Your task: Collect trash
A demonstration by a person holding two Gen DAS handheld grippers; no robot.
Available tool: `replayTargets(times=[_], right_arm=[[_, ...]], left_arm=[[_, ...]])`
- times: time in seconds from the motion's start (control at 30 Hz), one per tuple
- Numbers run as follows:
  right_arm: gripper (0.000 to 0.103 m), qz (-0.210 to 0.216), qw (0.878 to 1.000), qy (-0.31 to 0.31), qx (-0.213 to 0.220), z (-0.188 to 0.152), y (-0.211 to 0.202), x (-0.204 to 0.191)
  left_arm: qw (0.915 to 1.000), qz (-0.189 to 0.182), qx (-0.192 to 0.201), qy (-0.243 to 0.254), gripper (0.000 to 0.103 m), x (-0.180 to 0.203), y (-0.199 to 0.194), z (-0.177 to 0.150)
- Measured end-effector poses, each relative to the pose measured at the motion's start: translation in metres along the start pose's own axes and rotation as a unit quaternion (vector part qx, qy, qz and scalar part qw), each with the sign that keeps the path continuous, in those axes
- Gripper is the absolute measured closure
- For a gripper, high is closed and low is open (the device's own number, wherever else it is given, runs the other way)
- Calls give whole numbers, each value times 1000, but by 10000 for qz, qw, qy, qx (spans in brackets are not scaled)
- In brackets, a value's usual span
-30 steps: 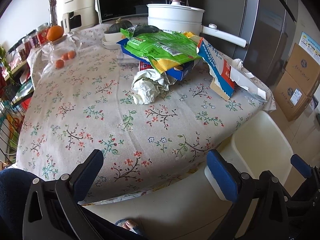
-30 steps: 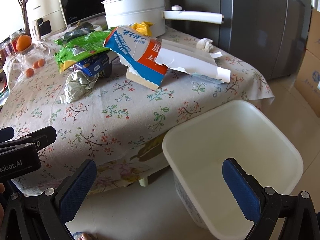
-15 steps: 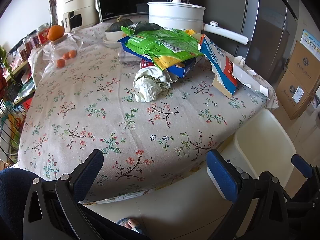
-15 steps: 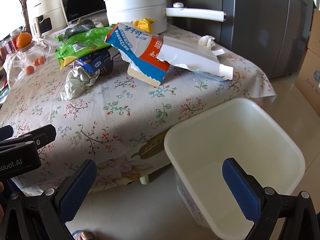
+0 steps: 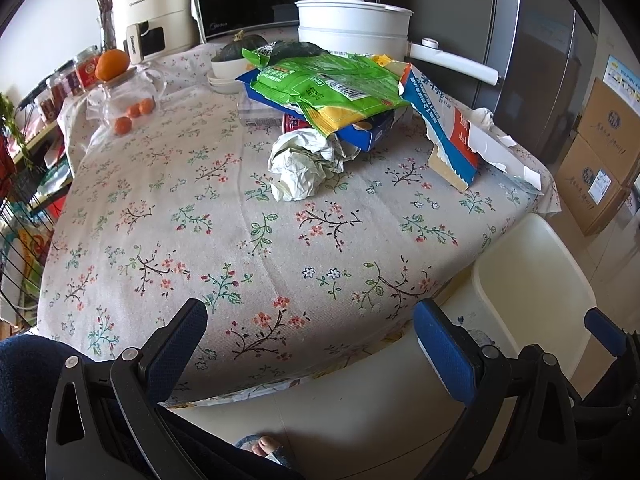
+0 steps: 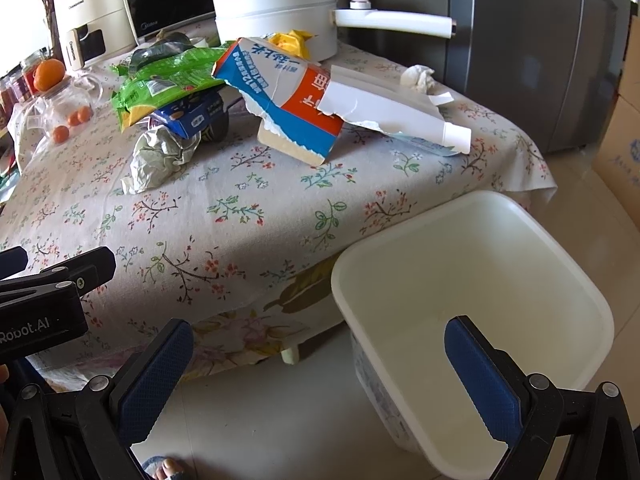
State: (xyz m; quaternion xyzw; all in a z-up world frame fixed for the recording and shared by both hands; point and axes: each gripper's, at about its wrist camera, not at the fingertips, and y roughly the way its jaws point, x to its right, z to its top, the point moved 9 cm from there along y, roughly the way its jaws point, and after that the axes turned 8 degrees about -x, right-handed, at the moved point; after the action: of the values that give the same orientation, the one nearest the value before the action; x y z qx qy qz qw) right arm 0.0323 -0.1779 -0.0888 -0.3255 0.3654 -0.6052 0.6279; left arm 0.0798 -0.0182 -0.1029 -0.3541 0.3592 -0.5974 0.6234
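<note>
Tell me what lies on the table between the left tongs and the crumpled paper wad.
Nothing: in the left wrist view, only bare floral tablecloth stretches from the open left tongs up to the crumpled paper wad. The other trash sits behind it.

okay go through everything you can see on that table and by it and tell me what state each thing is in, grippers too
Left gripper: open, empty.
Right gripper: open, empty.
White bin: on the floor, empty.
Milk carton: torn open, lying flat.
Green wrapper: opened, atop the blue box.
Crumpled paper: balled up, on the tablecloth.
White pot: lid on.
Tissue wad: crumpled.
</note>
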Motion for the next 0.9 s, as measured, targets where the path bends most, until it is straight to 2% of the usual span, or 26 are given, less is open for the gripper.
replayTargets(times=[0.9], right_arm=[[0, 15, 10000, -60, -58, -3, 4, -4]], left_arm=[[10000, -44, -52, -24, 0, -2, 3, -1]])
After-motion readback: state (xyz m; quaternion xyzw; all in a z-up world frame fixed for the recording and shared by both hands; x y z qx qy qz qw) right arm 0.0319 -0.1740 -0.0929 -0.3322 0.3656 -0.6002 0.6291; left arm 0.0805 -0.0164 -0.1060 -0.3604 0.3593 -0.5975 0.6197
